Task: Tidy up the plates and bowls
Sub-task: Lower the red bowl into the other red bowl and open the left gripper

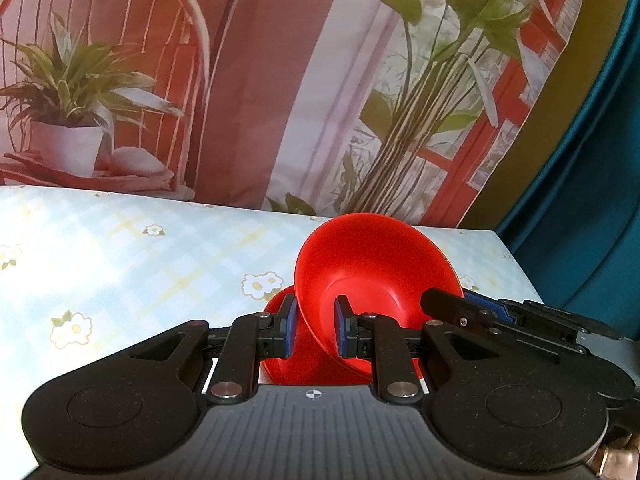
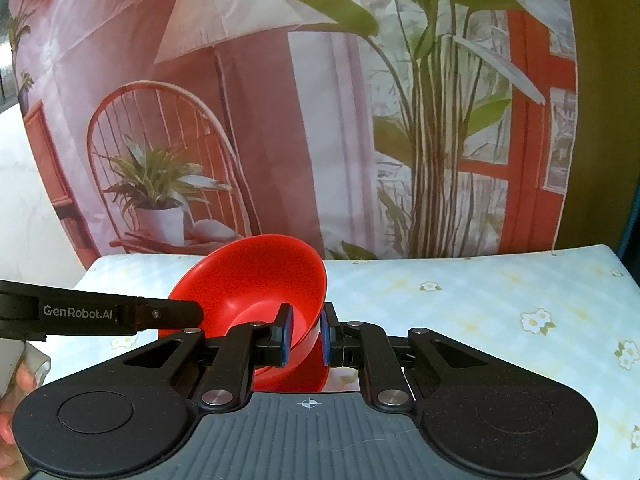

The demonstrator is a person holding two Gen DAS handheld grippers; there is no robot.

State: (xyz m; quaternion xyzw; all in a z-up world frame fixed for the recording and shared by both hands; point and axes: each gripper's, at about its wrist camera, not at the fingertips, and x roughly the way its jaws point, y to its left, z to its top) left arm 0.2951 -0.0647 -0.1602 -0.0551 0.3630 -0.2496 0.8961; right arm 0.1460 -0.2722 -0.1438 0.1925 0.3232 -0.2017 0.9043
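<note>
A red bowl point(image 1: 372, 276) is held tilted above the table, its opening turned toward the cameras. My left gripper point(image 1: 314, 330) is shut on its left rim, one blue pad inside and one outside. My right gripper point(image 2: 306, 336) is shut on the opposite rim of the same bowl point(image 2: 256, 280). A second red dish point(image 1: 280, 360) lies under the bowl on the table; it also shows in the right wrist view point(image 2: 296, 376). The right gripper's fingers point(image 1: 460, 308) reach in from the right; the left gripper's finger point(image 2: 120, 314) reaches in from the left.
The table point(image 1: 120, 264) wears a pale blue checked cloth with daisies. A printed backdrop point(image 2: 320, 120) of a chair, lamp and plants hangs behind it. A teal curtain point(image 1: 592, 160) hangs at the right. The table's right edge point(image 1: 520, 268) is near the bowl.
</note>
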